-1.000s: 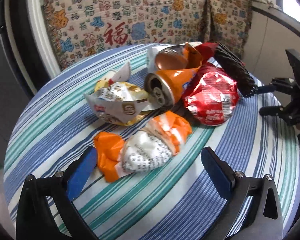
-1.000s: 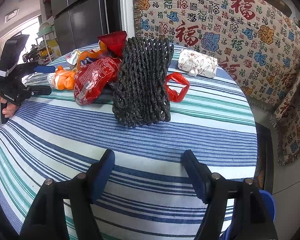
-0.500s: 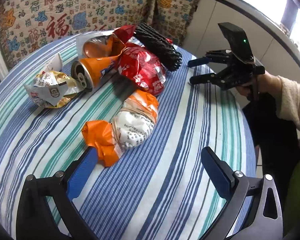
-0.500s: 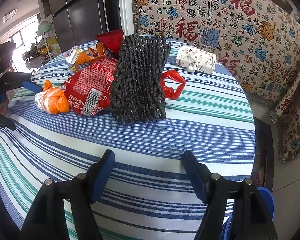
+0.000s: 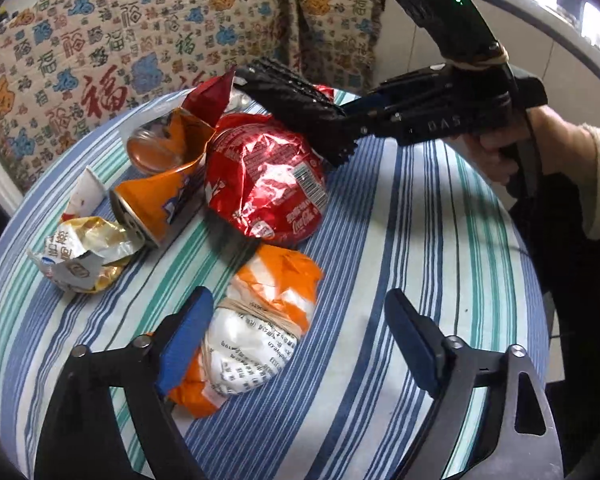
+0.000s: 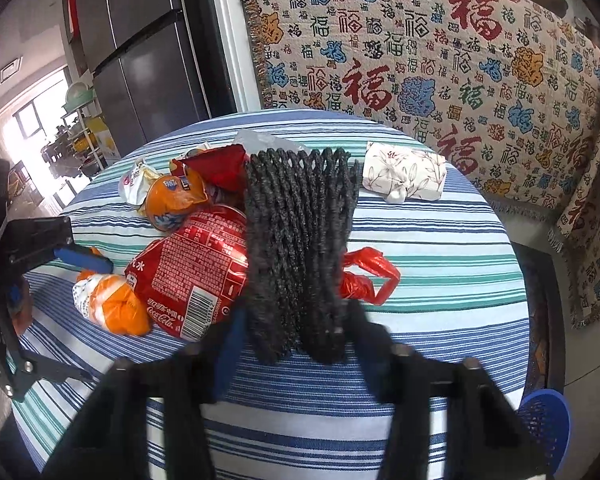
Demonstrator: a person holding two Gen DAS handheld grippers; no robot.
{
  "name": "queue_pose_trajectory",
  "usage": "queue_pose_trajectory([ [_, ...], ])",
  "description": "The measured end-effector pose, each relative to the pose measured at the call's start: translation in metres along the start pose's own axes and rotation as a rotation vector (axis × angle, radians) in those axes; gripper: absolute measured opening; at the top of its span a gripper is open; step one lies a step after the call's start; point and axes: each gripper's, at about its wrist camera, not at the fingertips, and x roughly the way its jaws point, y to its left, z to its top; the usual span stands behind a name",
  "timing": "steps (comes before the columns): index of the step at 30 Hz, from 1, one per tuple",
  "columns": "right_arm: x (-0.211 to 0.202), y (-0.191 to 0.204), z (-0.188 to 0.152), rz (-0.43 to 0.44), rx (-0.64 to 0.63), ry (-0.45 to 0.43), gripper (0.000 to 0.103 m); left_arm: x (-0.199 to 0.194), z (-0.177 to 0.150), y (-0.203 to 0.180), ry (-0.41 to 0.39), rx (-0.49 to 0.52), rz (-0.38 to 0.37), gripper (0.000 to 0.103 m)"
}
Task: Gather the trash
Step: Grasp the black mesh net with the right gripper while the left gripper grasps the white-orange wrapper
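Trash lies on a round striped table [image 5: 412, 240]. My left gripper [image 5: 296, 340] is open, its left finger beside an orange-and-white wrapper [image 5: 260, 324], also in the right wrist view [image 6: 108, 300]. Behind it lie a red Coca-Cola wrapper [image 5: 264, 184] [image 6: 192, 276], a crushed orange Fanta can [image 5: 156, 204] [image 6: 172, 200] and a gold-and-white wrapper [image 5: 84, 256]. My right gripper [image 6: 296, 332] [image 5: 352, 120] has its blurred fingers on either side of the near end of a black mesh net [image 6: 300, 240] [image 5: 300, 108]; whether they press it I cannot tell.
A red plastic bag [image 6: 364, 276] lies right of the net. A floral tissue pack [image 6: 404, 176] sits at the table's far side. A patterned cloth [image 6: 420, 60] covers the seat behind. A blue basket [image 6: 544, 416] stands below the table's right edge.
My right gripper moved forward to the black net and its fingers narrowed around it. My left gripper moved closer to the orange-and-white wrapper and turned right.
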Motion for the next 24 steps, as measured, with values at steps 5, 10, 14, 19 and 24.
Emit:
queue_pose_trajectory([
  [5, -0.015, -0.005, -0.004, 0.015, 0.009, 0.008, 0.018, -0.022, -0.015, 0.023, -0.043, -0.184, 0.003, 0.049],
  [10, -0.040, 0.005, -0.019, 0.062, -0.052, 0.087, 0.018, -0.046, -0.034, 0.041, -0.088, -0.365, 0.132, 0.049],
  [14, -0.049, 0.014, -0.035, 0.012, -0.144, 0.154, 0.021, -0.058, -0.045, 0.049, -0.122, -0.488, 0.209, 0.056],
  [19, -0.047, 0.014, -0.032, -0.001, -0.134, 0.125, 0.053, -0.050, -0.047, 0.038, -0.073, -0.404, 0.194, 0.088],
  [24, -0.048, 0.010, -0.024, 0.021, -0.084, 0.090, 0.065, -0.042, -0.046, 0.020, -0.018, -0.245, 0.155, 0.093],
])
